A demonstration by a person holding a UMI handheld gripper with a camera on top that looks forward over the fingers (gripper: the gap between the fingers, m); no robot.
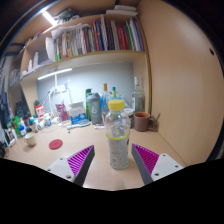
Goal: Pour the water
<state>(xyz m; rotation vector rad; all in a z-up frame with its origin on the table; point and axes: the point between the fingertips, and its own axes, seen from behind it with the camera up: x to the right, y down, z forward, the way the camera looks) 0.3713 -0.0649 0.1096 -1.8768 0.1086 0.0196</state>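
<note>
A clear plastic water bottle point(118, 132) with a yellow cap stands upright on the wooden desk point(45, 165). It sits between my two fingers, just ahead of their tips, with a gap on each side. My gripper point(113, 158) is open, and its purple pads point(80, 157) flank the bottle without touching it. A brown cup point(142, 121) rests on the desk beyond the bottle to the right, near the wall.
Several bottles and small items point(95, 106) crowd the back of the desk. A red lid point(55, 144) lies to the left. Bookshelves point(90, 40) hang above, and a wooden side panel point(185, 80) stands at the right.
</note>
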